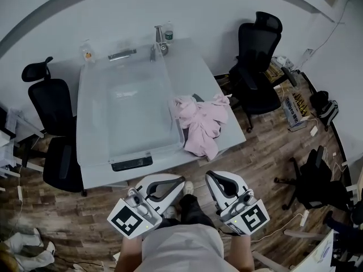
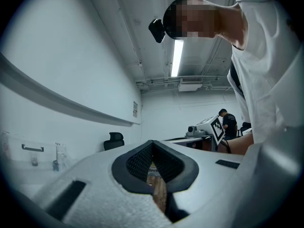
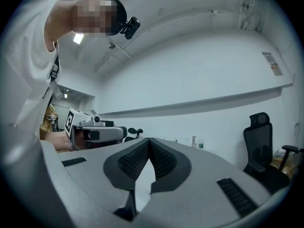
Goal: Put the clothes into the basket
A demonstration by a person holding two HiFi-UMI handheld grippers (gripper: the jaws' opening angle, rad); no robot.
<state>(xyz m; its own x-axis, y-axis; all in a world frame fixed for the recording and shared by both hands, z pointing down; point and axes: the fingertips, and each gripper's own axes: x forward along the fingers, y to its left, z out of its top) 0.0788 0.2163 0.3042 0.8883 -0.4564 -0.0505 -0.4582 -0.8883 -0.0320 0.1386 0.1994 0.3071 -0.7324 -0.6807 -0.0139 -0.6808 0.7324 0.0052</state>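
Pale grey table (image 1: 194, 67) carries a big clear plastic basket (image 1: 130, 112) along its left side. A crumpled pink heap of clothes (image 1: 201, 123) lies just right of it, one edge draped on the basket's rim. Both tools hang off the near edge, jaws pressed together on nothing. The right gripper (image 1: 211, 176) looks nearer than the left gripper (image 1: 179, 179) — the heap lies straight ahead, trailing toward the person.

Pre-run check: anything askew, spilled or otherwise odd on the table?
Only the pink clothes: a crumpled heap on the table right of the clear basket, one edge against its wall. The near end seems to droop over the table's front edge, so it could slide off. Nothing spilled or damaged shows.
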